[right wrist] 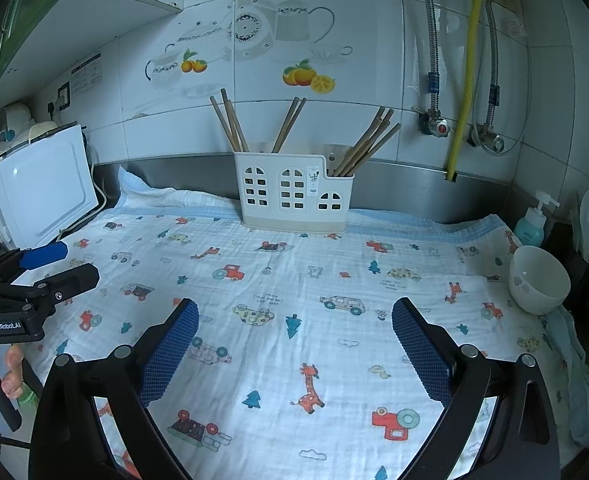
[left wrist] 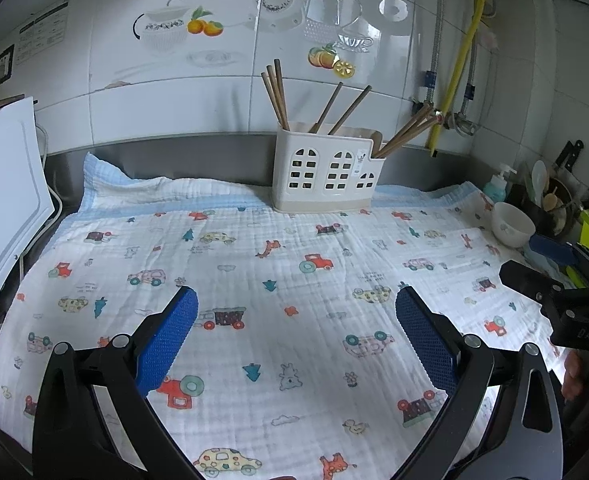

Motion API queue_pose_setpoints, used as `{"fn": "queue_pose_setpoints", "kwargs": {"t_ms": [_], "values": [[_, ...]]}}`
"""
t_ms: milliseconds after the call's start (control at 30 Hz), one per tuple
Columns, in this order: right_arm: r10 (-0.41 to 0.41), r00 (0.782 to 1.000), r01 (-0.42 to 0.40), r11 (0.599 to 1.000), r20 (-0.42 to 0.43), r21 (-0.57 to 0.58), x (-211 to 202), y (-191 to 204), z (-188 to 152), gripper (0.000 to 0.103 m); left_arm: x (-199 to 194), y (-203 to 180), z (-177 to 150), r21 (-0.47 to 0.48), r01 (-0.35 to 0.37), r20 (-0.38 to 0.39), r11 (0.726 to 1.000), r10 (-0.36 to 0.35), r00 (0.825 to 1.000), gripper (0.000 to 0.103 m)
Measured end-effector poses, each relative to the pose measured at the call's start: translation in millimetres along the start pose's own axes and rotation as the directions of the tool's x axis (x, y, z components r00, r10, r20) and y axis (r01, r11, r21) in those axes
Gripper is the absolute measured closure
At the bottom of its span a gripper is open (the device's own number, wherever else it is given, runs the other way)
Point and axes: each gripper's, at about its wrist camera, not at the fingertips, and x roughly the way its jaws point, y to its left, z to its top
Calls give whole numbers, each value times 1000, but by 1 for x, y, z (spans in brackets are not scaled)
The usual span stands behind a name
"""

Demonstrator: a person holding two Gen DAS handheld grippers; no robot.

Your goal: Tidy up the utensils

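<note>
Your counter is covered by a white printed cloth [left wrist: 278, 280] with cars, trees and giraffes, filling the middle of both views and running back to the steel splash strip under the tiled wall [right wrist: 334, 80].

At 9 o'clock in both views a white board [left wrist: 6, 184] leans upright at the cloth's left edge.

At 12 o'clock, on the cloth's far blue border, stands the white utensil holder [right wrist: 290, 192] with house-shaped window cutouts. Its three compartments each hold brown chopsticks [right wrist: 230, 124]: one bundle leans left in the left compartment, a pair stands in the middle, and a bundle fans out to the right from the low right compartment.

At 3 o'clock in the right wrist view a white bowl [right wrist: 538, 280] sits at the cloth's right edge, with a teal pump bottle [right wrist: 532, 224] just behind it.

Your left gripper [left wrist: 296, 336] hovers above the cloth with its blue pads spread wide and nothing between them. Your right gripper [right wrist: 294, 344] is likewise wide apart and holds nothing; you can see it at 3 o'clock in the left wrist view.
</note>
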Motion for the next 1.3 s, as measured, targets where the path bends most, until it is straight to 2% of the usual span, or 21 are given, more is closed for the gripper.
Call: {"fn": "queue_pose_setpoints", "kwargs": {"t_ms": [1300], "values": [[12,1000,-12,1000,-7,0,1,6,-4,9,6,-3,-5,-2,17,-25,1000,-17,1000,5]]}}
